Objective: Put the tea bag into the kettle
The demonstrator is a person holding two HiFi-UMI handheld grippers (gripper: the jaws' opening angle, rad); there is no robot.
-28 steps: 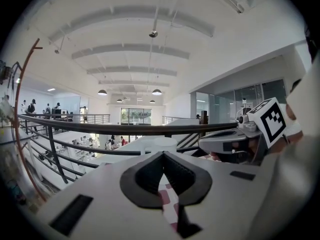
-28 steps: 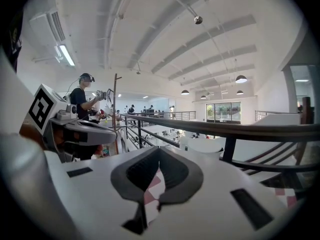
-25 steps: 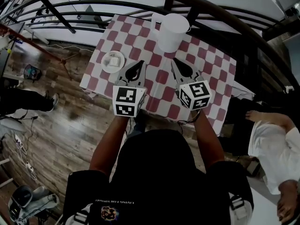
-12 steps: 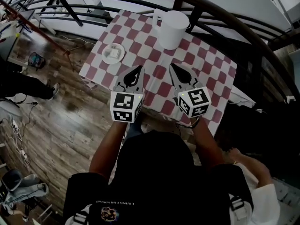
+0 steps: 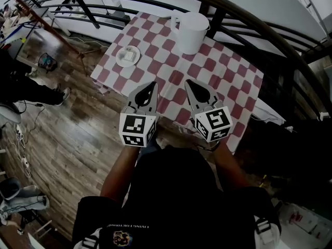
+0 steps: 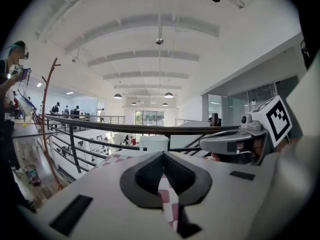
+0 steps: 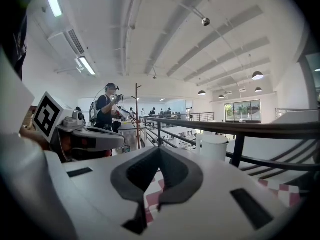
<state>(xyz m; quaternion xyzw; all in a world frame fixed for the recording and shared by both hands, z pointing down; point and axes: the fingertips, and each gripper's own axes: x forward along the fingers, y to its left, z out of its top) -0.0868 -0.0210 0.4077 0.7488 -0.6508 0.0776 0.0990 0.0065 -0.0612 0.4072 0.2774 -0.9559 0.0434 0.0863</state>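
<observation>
- Change: both of your grippers have drawn back toward you. They now sit over the near edge of the table, farther from the kettle and plate than a second ago. A person in white who stood at the right of the head view is gone.
- Meaning for the task: no step looks begun. You are moving away from the tea bag, so the whole approach likely remains ahead.
- Room: a large, bright hall with hanging lamps; you stand on a wood-plank floor beside a dark curved railing.
- Surface: the table carries a red-and-white checked cloth and stands just inside the railing.
- Kettle: white, upright at the far edge, handle to its left.
- Left gripper: jaws closed together, nothing between them.
- Right gripper: jaws likewise closed and empty.
- Plate: small and white, near the far left corner, well apart from both grippers.
- Tea bag: the pale square on the plate appears to be it; it is too small to confirm.
</observation>
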